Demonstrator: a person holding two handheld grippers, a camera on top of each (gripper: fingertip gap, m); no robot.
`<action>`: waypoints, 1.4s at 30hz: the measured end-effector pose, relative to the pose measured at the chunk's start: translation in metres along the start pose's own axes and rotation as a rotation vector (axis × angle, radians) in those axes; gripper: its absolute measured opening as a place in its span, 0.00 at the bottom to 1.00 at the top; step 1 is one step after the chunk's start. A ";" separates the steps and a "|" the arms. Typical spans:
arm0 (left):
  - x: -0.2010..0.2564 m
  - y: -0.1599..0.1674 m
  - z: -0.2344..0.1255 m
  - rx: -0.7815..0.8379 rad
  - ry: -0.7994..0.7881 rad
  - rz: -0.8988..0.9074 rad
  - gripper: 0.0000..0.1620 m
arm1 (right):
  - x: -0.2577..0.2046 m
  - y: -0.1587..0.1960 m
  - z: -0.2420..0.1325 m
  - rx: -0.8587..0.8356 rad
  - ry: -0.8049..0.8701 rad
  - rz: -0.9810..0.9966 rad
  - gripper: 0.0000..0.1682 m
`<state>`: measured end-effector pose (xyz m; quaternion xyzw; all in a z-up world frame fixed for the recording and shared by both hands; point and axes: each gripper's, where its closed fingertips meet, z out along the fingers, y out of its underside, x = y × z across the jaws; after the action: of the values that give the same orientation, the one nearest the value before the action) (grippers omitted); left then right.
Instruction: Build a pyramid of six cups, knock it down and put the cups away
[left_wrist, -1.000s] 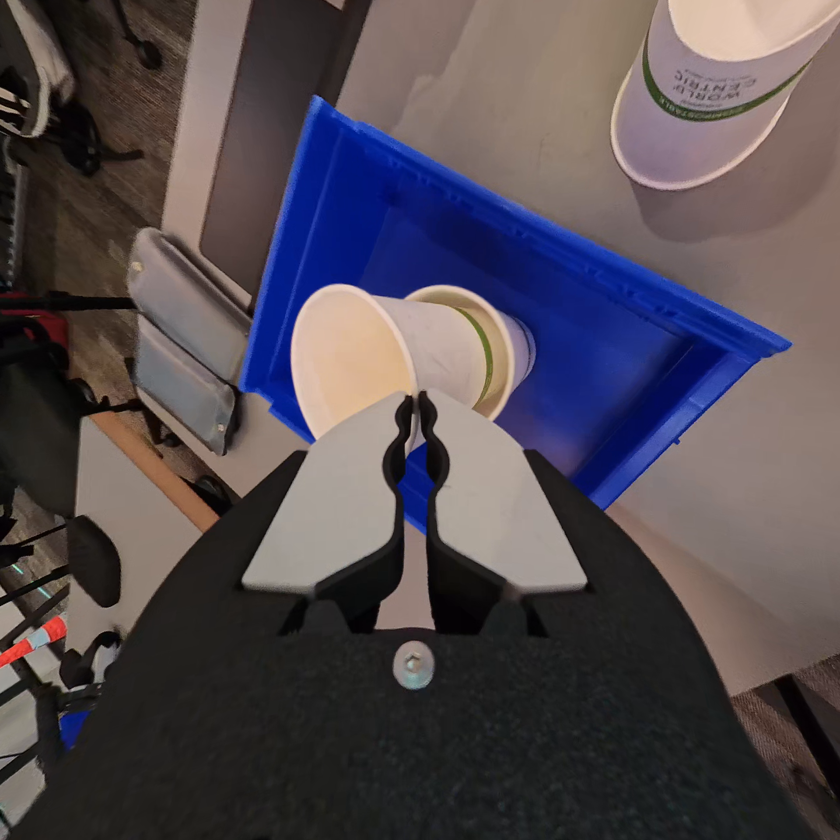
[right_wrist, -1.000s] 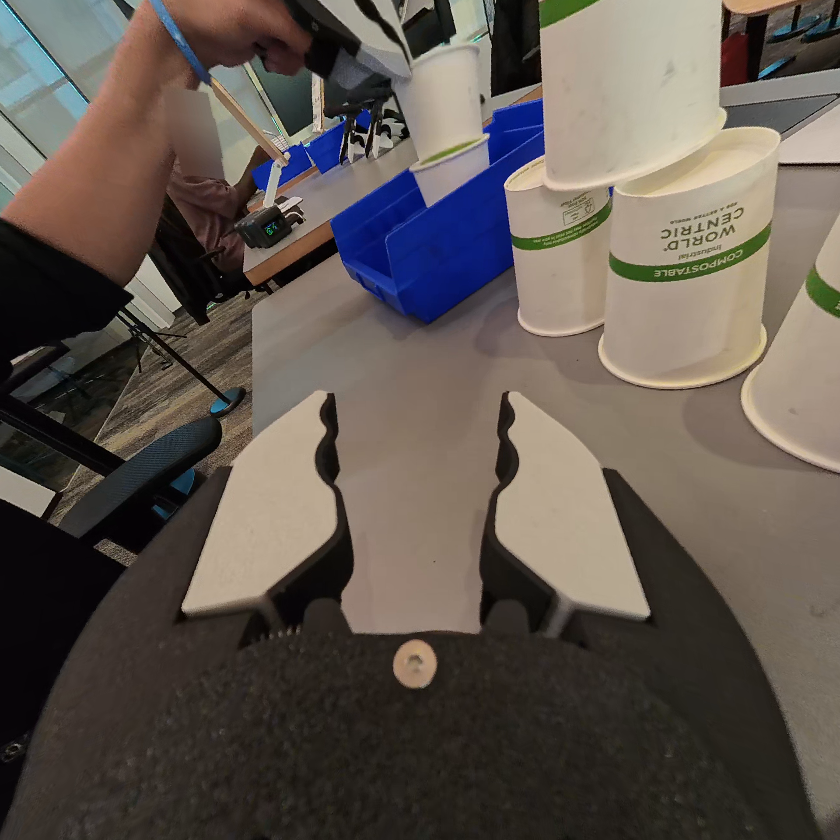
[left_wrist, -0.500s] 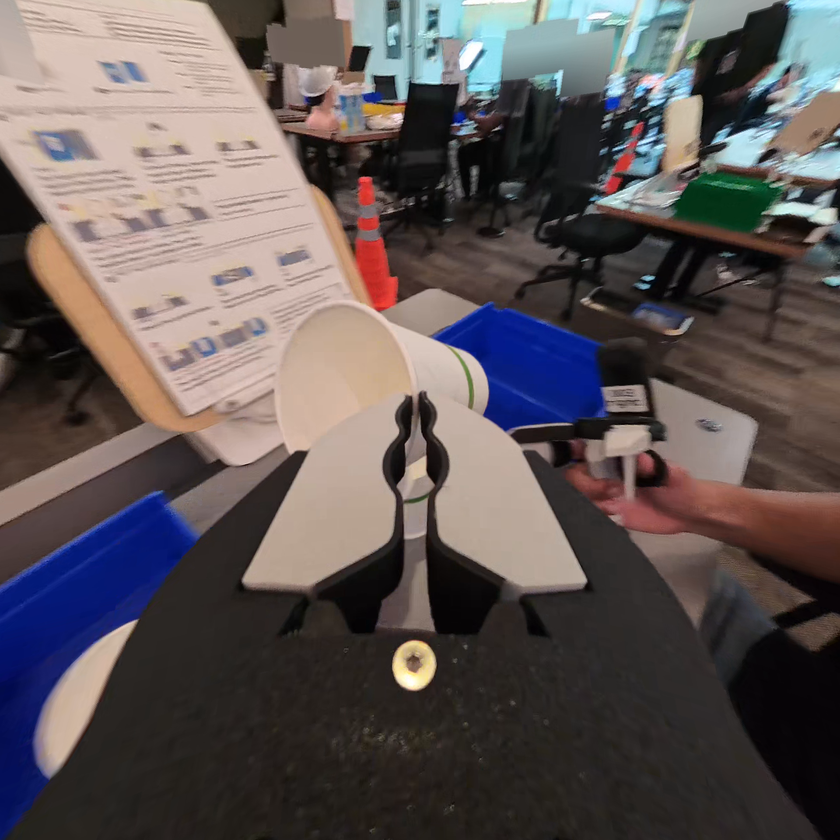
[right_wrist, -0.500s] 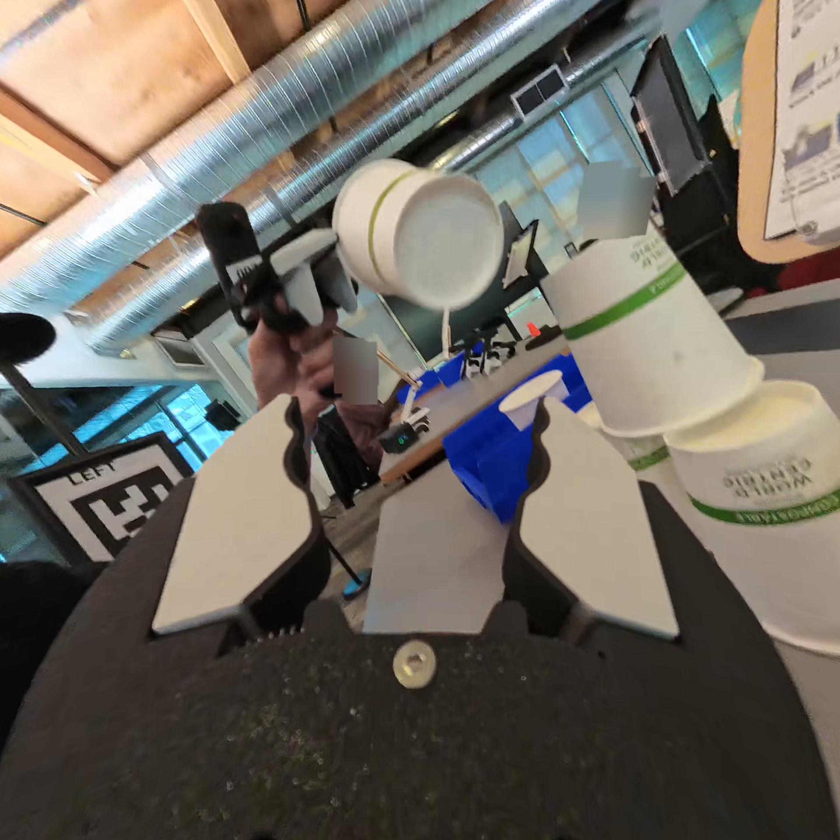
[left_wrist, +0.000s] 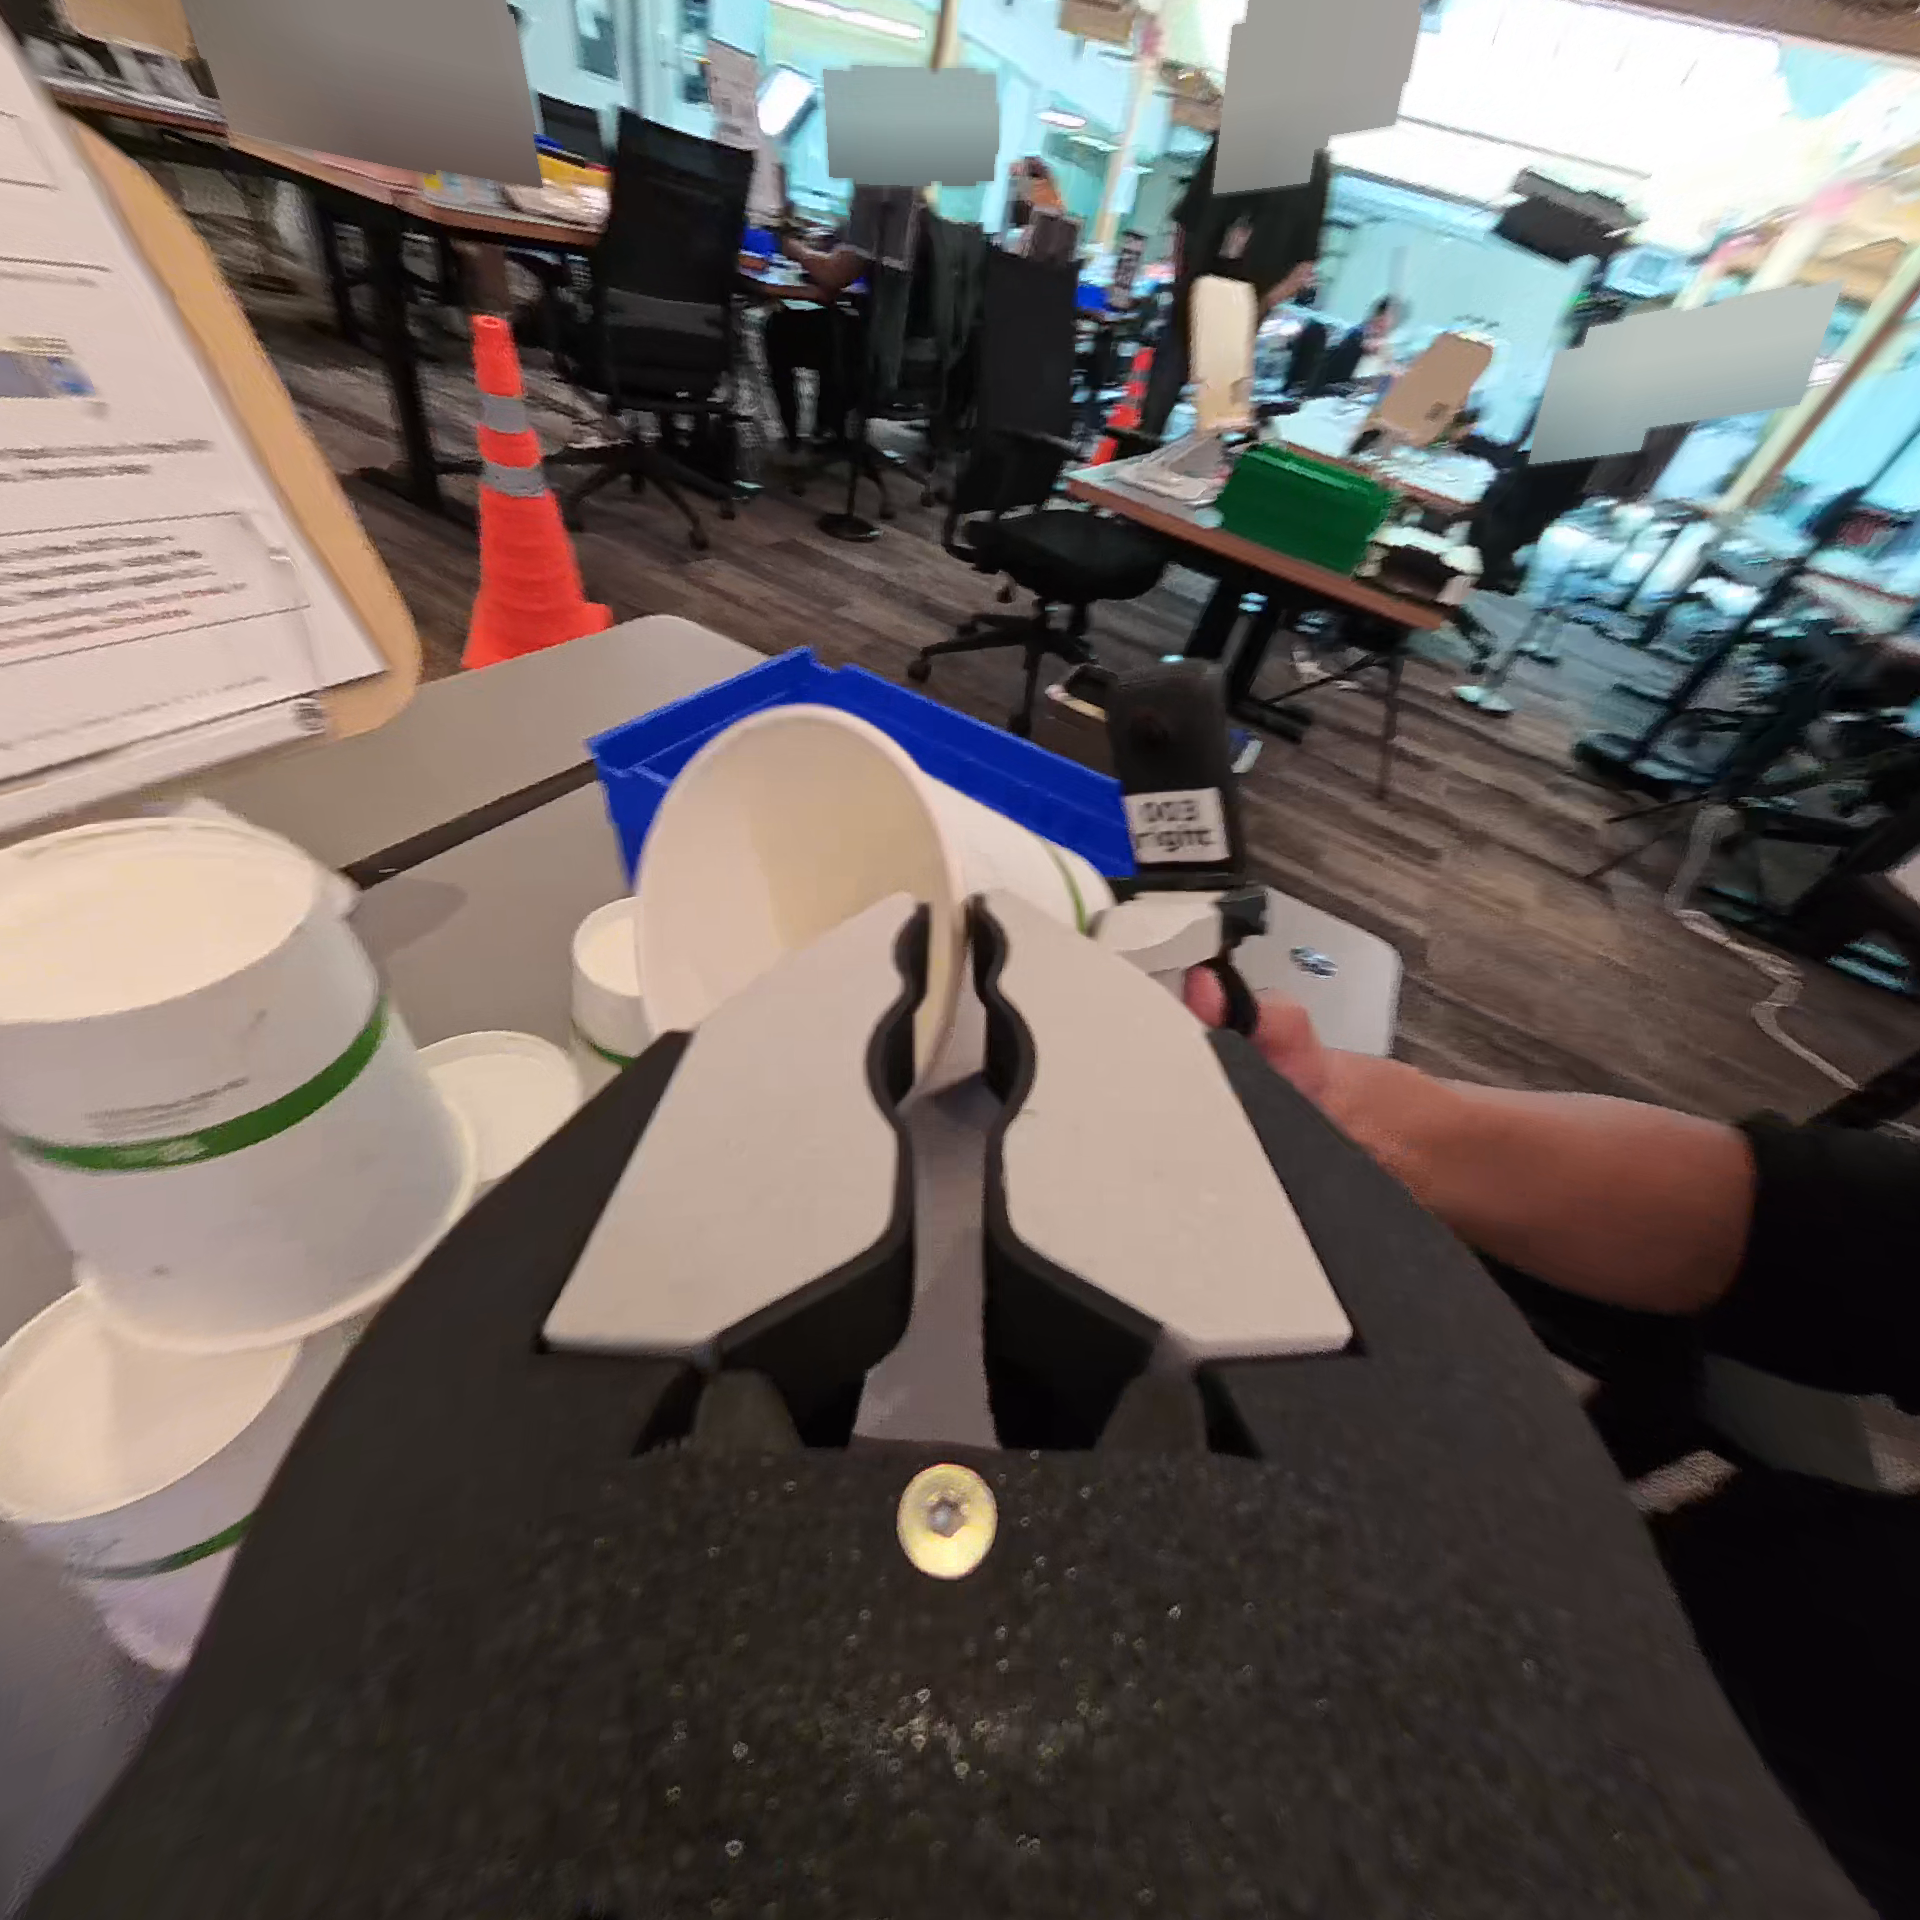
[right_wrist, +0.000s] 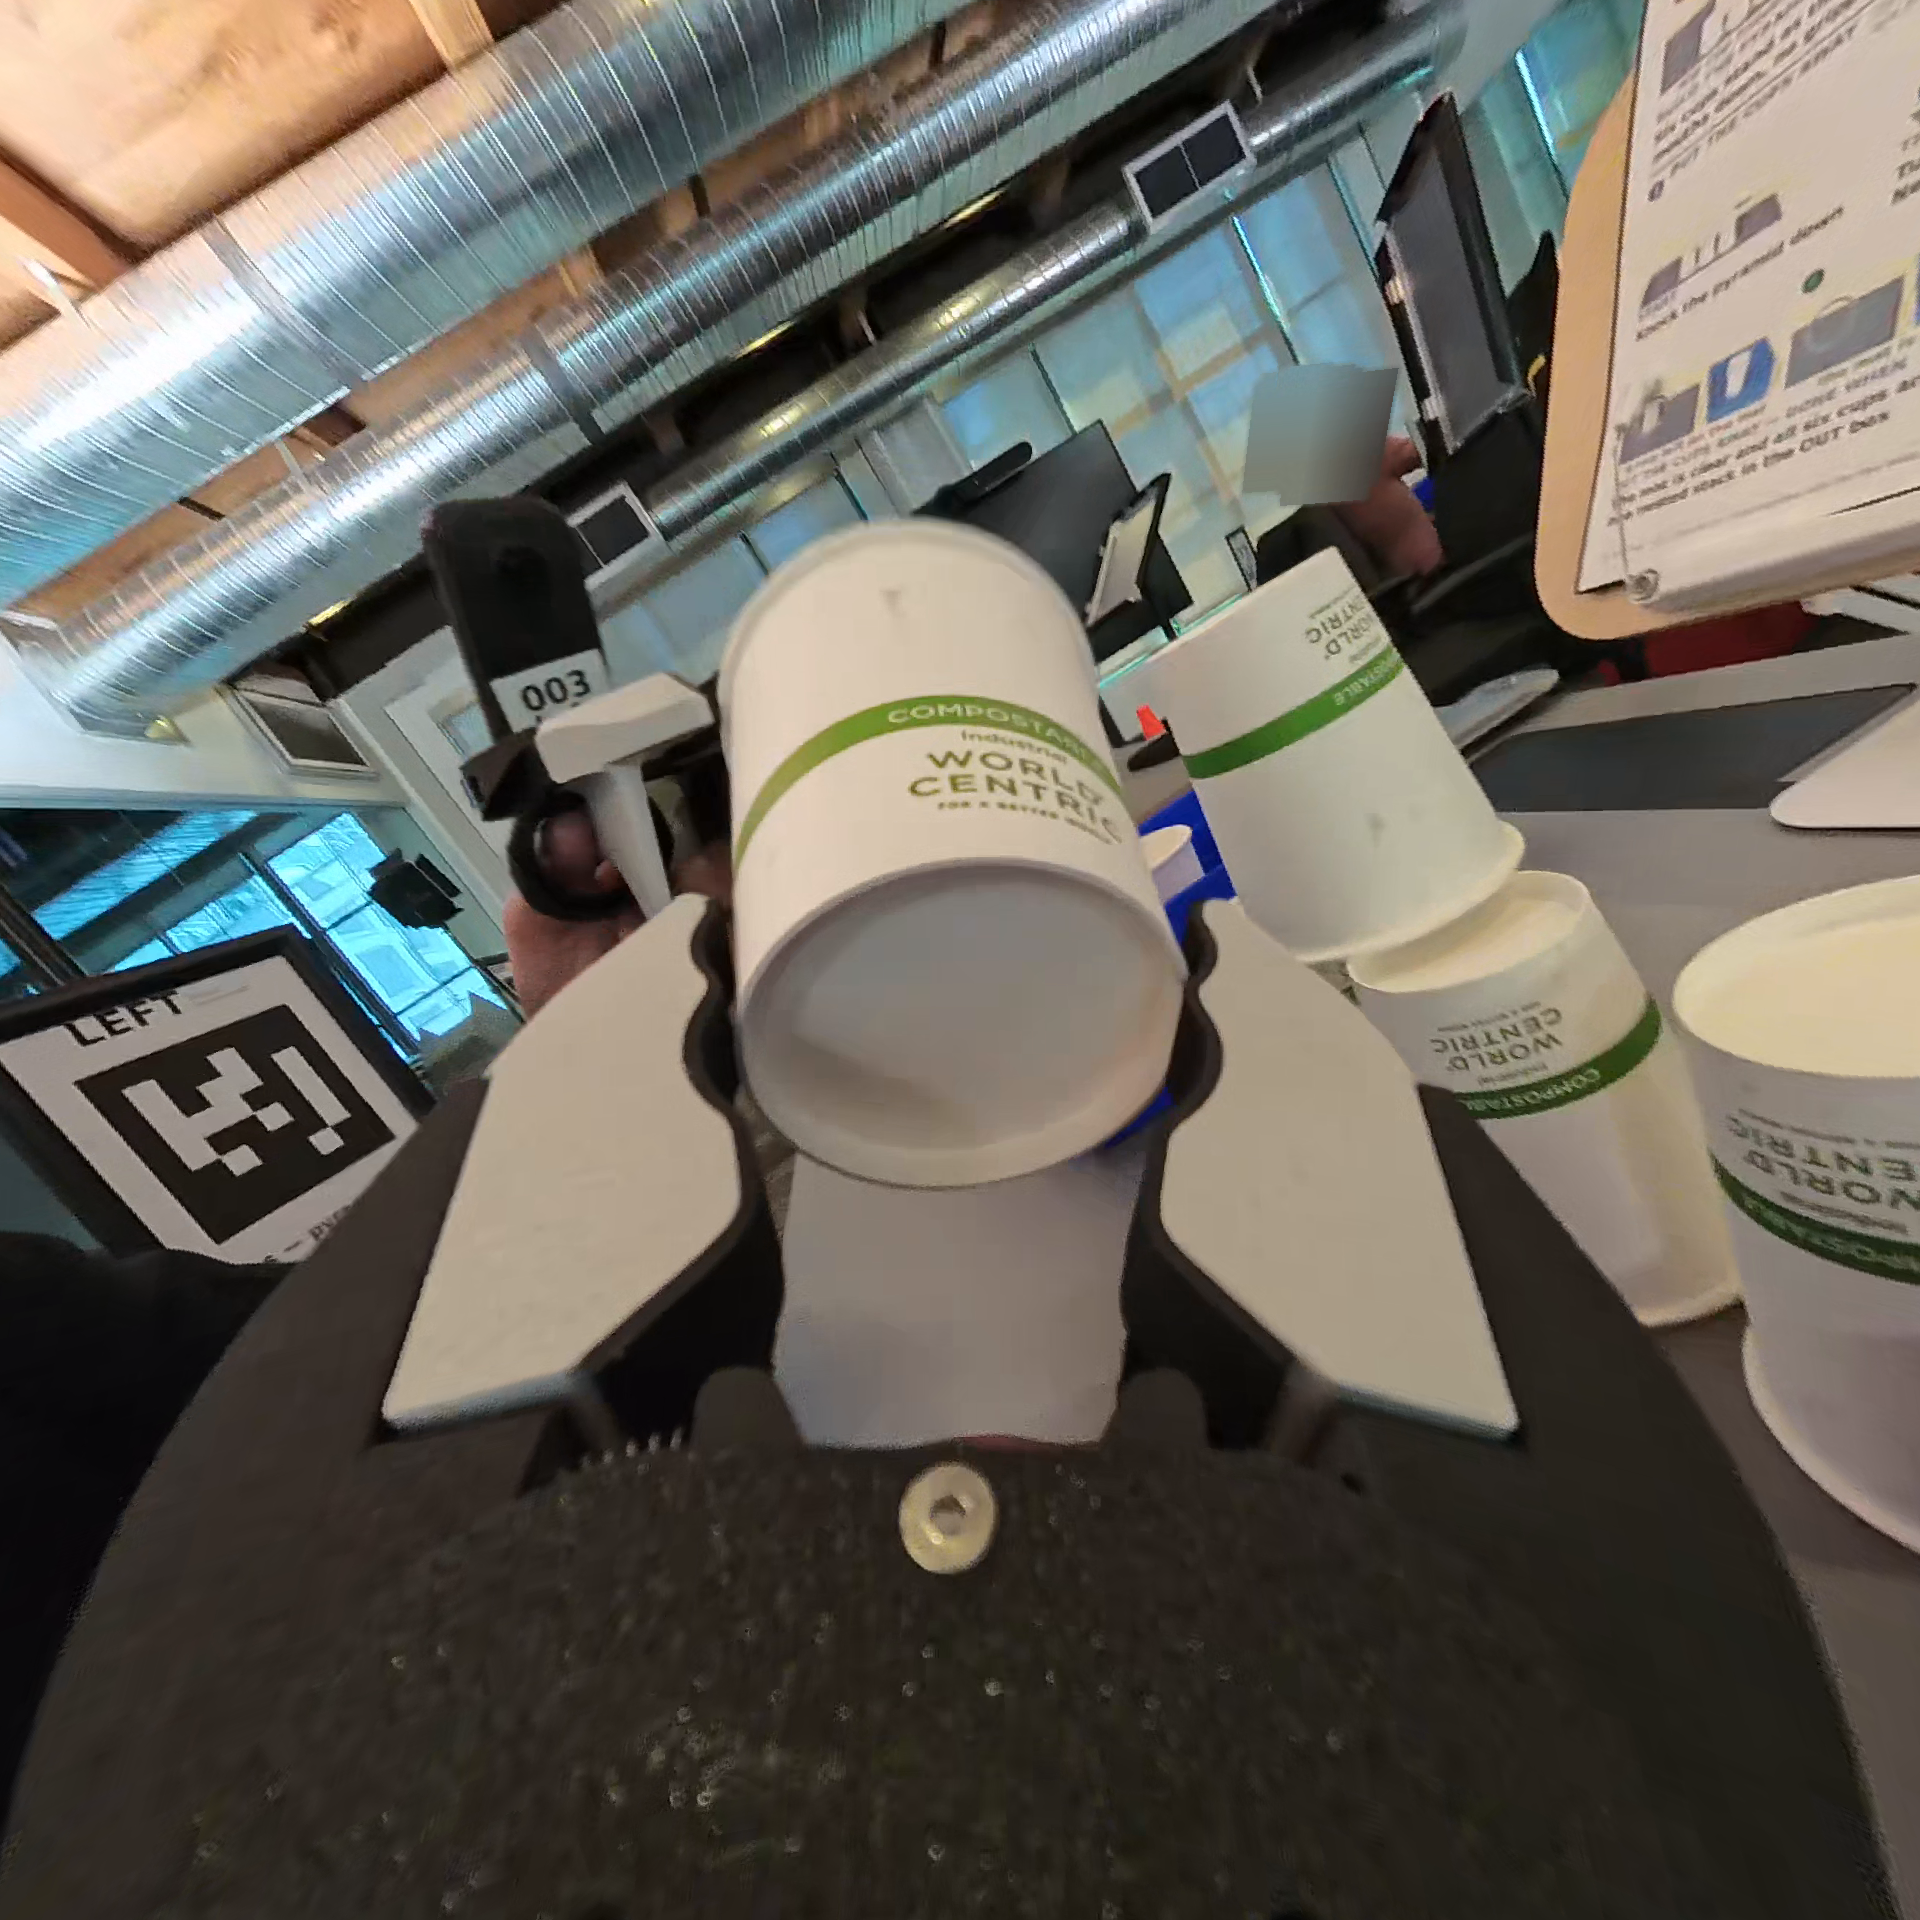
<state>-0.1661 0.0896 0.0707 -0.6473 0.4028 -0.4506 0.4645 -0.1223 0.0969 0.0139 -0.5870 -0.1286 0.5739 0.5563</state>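
Observation:
My left gripper (left_wrist: 945, 920) is shut on the rim of a white paper cup with a green band (left_wrist: 800, 883), held on its side in the air, mouth toward its camera. In the right wrist view that cup (right_wrist: 925, 831) points its base at my right gripper (right_wrist: 951, 925), which is open, its fingers on either side of the base; I cannot tell whether they touch. The left gripper (right_wrist: 613, 769) shows behind the cup. Several upside-down cups stand on the grey table (right_wrist: 1662, 862): one tilted cup (right_wrist: 1340, 769) rests on a lower cup (right_wrist: 1517, 1091), another (right_wrist: 1818, 1143) at right.
A blue bin (left_wrist: 862, 717) stands on the table behind the held cup. Upside-down cups (left_wrist: 208, 1070) stand to the left in the left wrist view. A clipboard with an instruction sheet (right_wrist: 1766, 312) stands at the back. Office chairs and an orange cone (left_wrist: 514, 499) lie beyond.
My left gripper lifted the cup out of the blue bin and swung it toward my right gripper. My right gripper rose from the table and now flanks the cup's base.

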 end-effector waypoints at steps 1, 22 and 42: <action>-0.006 0.002 -0.002 0.002 -0.053 0.023 0.14 | 0.002 -0.001 -0.002 -0.009 0.015 -0.008 0.48; 0.015 0.219 -0.014 -0.348 -0.190 0.012 0.32 | 0.114 -0.103 0.034 -1.567 0.538 -0.666 0.48; 0.009 0.214 -0.023 -0.357 -0.195 0.045 0.32 | 0.135 -0.034 0.052 -1.793 0.467 -0.586 0.49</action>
<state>-0.2074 0.0239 -0.1299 -0.7509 0.4436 -0.2967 0.3891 -0.1069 0.2414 -0.0157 -0.8367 -0.5457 -0.0293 0.0348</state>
